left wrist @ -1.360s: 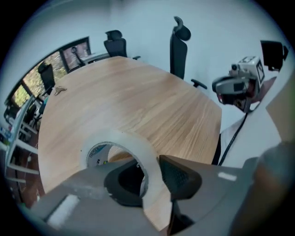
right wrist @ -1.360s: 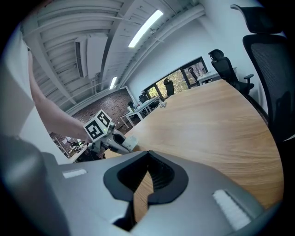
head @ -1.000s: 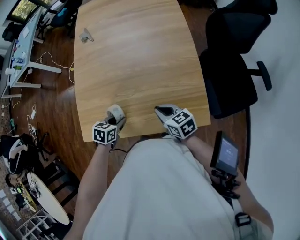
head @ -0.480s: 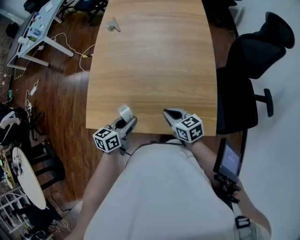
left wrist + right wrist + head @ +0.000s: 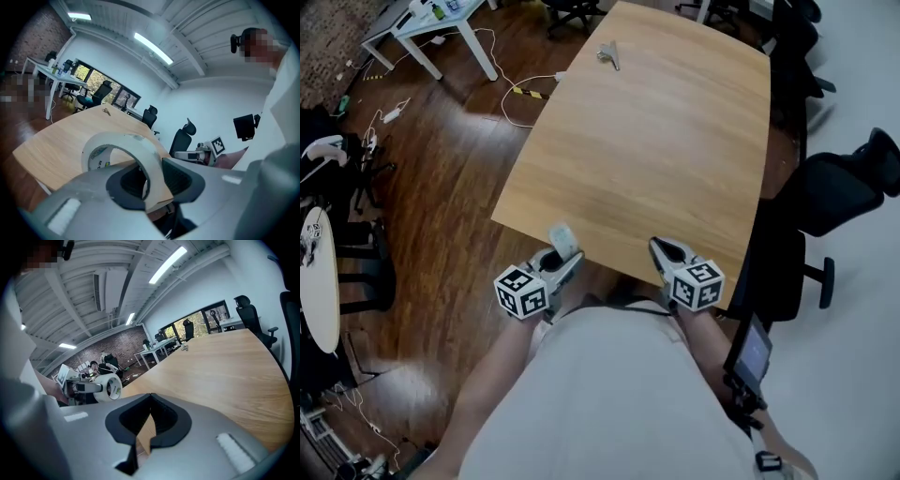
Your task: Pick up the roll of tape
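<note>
A whitish roll of tape [image 5: 564, 238] sits between the jaws of my left gripper [image 5: 562, 251], which is shut on its wall. The roll hangs clear of the wooden table [image 5: 656, 141], just over its near edge. In the left gripper view the roll [image 5: 119, 139] stands on edge between the dark pads, one jaw through its hole. My right gripper [image 5: 662, 248] hovers at the table's near edge, jaws together with nothing in them. In the right gripper view the tape [image 5: 111, 386] shows at the left, held in the left gripper [image 5: 86, 387].
A small metal object [image 5: 608, 54] lies at the table's far end. Black office chairs [image 5: 839, 192] stand to the right. A white desk [image 5: 441, 14] and cables [image 5: 525, 92] on the wood floor are at the far left. A small screen device [image 5: 750, 352] hangs by my right hip.
My left gripper has risen and turned with the tape in it, taking the roll off the table's surface. The right gripper has shifted slightly. The head view has swung to the left.
</note>
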### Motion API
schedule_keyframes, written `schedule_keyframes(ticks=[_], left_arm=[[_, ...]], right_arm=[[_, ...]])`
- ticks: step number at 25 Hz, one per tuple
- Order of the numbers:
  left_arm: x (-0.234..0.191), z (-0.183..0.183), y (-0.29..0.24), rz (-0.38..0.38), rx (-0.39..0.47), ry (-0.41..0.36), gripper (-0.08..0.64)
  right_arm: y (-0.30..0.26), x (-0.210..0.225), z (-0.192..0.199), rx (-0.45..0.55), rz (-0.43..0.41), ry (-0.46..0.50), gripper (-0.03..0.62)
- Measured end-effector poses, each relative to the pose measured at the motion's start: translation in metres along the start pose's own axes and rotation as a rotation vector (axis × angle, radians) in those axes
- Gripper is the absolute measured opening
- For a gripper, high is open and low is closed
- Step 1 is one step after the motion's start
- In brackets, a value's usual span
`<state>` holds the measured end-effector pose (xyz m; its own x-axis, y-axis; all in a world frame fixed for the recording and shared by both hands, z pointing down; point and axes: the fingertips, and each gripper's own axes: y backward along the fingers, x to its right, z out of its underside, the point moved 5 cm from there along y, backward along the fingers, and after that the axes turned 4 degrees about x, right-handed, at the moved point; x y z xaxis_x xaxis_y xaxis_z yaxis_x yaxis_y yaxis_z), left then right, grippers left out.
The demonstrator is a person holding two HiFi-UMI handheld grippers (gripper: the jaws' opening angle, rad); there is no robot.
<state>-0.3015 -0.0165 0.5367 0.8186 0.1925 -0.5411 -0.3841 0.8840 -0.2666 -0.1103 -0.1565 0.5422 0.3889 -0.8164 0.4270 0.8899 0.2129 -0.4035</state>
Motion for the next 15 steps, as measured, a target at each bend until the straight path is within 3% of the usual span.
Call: schedule_keyframes(ticks=[5,12,15], left_arm=[[0.010,0.002,0.031,-0.009,0.050,-0.054,0.109],[0.027,-0.002,0.060,0.014,0.088,-0.141,0.110],[0.034,-0.003,0.067,0.027,0.097,-0.165,0.110]], right_arm=[[0.003,-0.039,-0.011,0.036,-0.052,0.084,0.007],[0.010,-0.113,-0.016,0.083,-0.188,0.248,0.006],[0.014,-0.127,-0.014,0.085,-0.204,0.272,0.006]])
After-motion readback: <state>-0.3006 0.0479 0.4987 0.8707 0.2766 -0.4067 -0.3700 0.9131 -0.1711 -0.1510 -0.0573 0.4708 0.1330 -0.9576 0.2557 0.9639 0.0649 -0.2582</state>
